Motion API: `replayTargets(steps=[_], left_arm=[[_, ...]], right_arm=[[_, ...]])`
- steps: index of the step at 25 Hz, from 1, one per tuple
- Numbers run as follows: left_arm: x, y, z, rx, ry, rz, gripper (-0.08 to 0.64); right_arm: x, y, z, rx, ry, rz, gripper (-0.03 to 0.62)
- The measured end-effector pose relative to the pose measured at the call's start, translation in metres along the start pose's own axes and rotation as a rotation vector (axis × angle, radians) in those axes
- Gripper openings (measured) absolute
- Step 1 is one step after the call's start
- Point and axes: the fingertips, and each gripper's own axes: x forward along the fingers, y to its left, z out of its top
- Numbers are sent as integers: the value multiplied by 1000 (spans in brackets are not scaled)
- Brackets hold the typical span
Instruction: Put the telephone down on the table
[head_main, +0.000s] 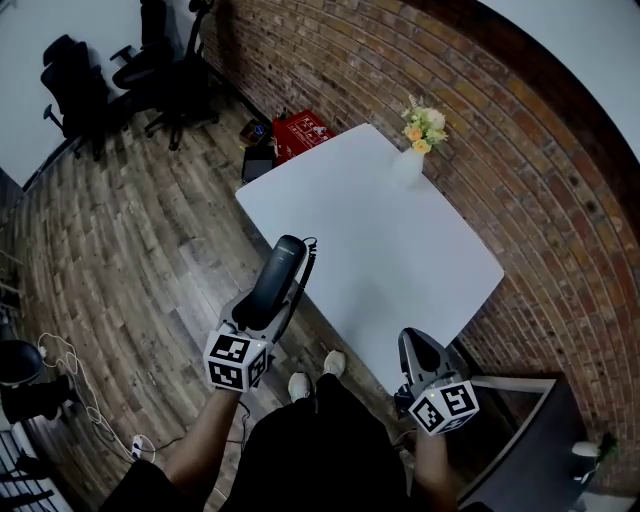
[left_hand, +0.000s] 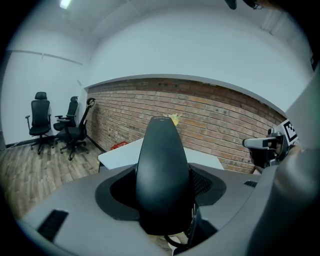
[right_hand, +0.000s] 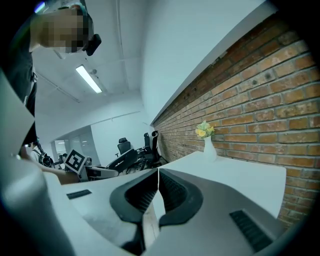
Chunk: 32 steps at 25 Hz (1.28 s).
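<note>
The telephone is a black handset (head_main: 278, 275) with a curled cord (head_main: 309, 260) hanging from it. My left gripper (head_main: 268, 305) is shut on its lower half, and the handset sticks out forward between the jaws, tilted over the near left edge of the white table (head_main: 400, 250). In the left gripper view the handset (left_hand: 162, 170) fills the space between the jaws and hides part of the table behind it. My right gripper (head_main: 415, 345) hangs at the table's near edge, shut with nothing in it; its jaws meet at their tips (right_hand: 158, 186).
A white vase of yellow flowers (head_main: 412, 150) stands at the table's far edge by the brick wall. A red box (head_main: 300, 133) lies on the wood floor beyond the table. Black office chairs (head_main: 150, 70) stand at the far left. A dark cabinet (head_main: 540, 440) sits at the right.
</note>
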Motion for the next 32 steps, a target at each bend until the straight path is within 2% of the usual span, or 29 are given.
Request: replayTargets(steps=[16, 22, 32], left_arm=[[159, -106, 26, 124, 55, -222, 275], [195, -132, 22, 153, 82, -249, 275], [252, -141, 10, 192, 131, -264, 275]], right_arm=[[5, -113, 5, 51, -5, -75, 23], [9, -145, 0, 63, 6, -65, 23], [25, -174, -15, 88, 38, -64, 23]])
